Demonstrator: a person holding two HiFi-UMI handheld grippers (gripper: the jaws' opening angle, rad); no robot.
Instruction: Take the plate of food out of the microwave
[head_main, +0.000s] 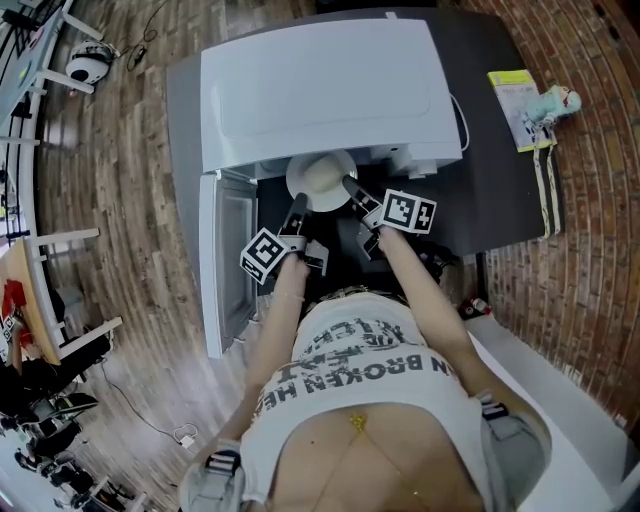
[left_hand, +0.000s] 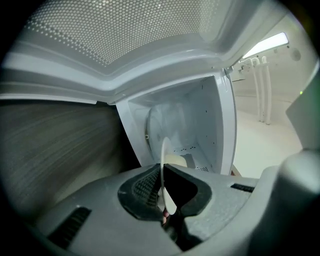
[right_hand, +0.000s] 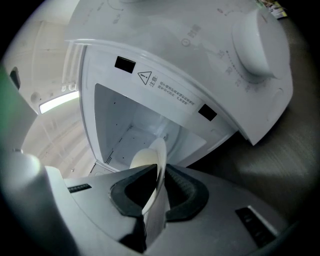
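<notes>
A white plate with pale food sticks out of the mouth of the white microwave. My left gripper is shut on the plate's left rim. My right gripper is shut on its right rim. In both gripper views the rim stands edge-on between the dark pads, with pale food beyond it and the white oven cavity behind. The plate is partly under the microwave's top edge in the head view.
The microwave door hangs open to the left of my left gripper. The microwave stands on a dark table. A yellow packet and a small toy lie at the table's right. A brick wall runs on the right; the floor is wood.
</notes>
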